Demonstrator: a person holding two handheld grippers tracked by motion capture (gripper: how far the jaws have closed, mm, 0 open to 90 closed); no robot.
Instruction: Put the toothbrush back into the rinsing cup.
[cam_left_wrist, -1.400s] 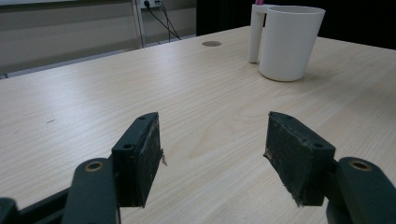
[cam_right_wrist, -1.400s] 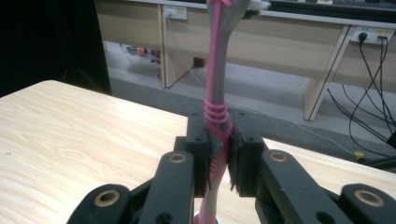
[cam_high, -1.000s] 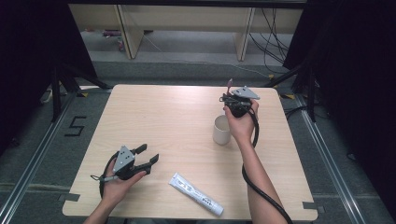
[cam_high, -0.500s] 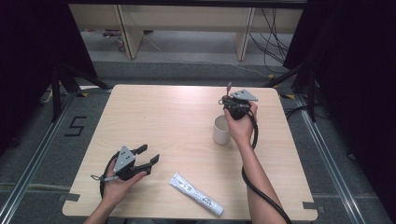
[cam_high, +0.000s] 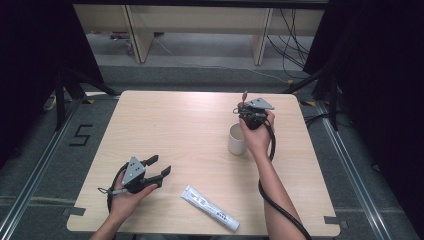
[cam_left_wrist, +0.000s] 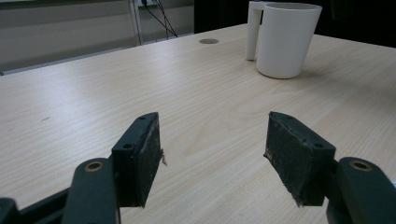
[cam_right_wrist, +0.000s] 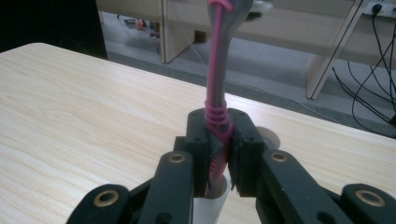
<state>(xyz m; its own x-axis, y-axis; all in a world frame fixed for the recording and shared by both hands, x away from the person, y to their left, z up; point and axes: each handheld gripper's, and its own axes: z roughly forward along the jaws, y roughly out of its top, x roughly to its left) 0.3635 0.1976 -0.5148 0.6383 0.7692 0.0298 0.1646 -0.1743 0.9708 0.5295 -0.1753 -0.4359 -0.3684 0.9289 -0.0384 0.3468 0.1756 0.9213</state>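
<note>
A pink and grey toothbrush (cam_right_wrist: 215, 60) stands upright in my right gripper (cam_right_wrist: 219, 140), which is shut on its handle. In the high view the right gripper (cam_high: 245, 111) hangs just above and behind a white cup (cam_high: 236, 140) on the right half of the table, with the toothbrush (cam_high: 244, 97) sticking up from it. The cup (cam_right_wrist: 210, 207) also shows directly below the jaws. My left gripper (cam_high: 159, 166) rests open near the front left edge with nothing between its pads. From the left gripper (cam_left_wrist: 212, 154), the cup (cam_left_wrist: 285, 39) stands far ahead to the right.
A white toothpaste tube (cam_high: 209, 207) lies slantwise near the table's front edge, between the two arms. The light wooden table (cam_high: 170, 120) has a small round hole (cam_left_wrist: 208, 41) beside the cup. Shelving legs and cables stand on the floor beyond the far edge.
The right gripper with the toothbrush has shifted only slightly above the cup. The left gripper has stayed where it was.
</note>
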